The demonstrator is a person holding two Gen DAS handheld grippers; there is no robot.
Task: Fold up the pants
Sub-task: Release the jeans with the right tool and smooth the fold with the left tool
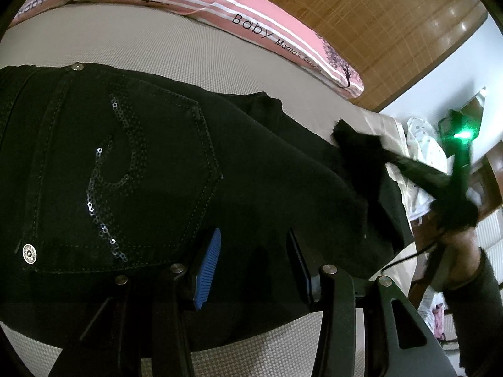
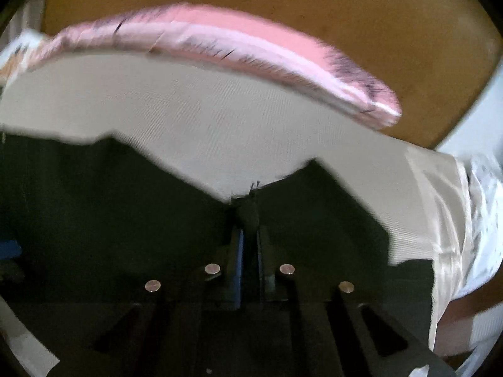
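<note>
Black pants (image 1: 157, 163) with a sequined back pocket lie on the beige mattress (image 1: 176, 50). My left gripper (image 1: 251, 251) is open, its blue-padded fingers (image 1: 209, 264) spread just above the pants near the pocket. In the left wrist view my right gripper (image 1: 371, 147) shows at the right, holding up the leg end of the pants. In the right wrist view my right gripper (image 2: 250, 216) is shut on a pinch of the black pants (image 2: 110, 204), lifted above the mattress (image 2: 220, 119). That view is blurred by motion.
A pink pillow (image 1: 251, 22) printed "Baby" lies along the far edge of the mattress and shows in the right wrist view (image 2: 251, 40) too. A wooden headboard (image 1: 377, 15) stands behind. White bedding (image 1: 421, 144) hangs at the mattress's right edge.
</note>
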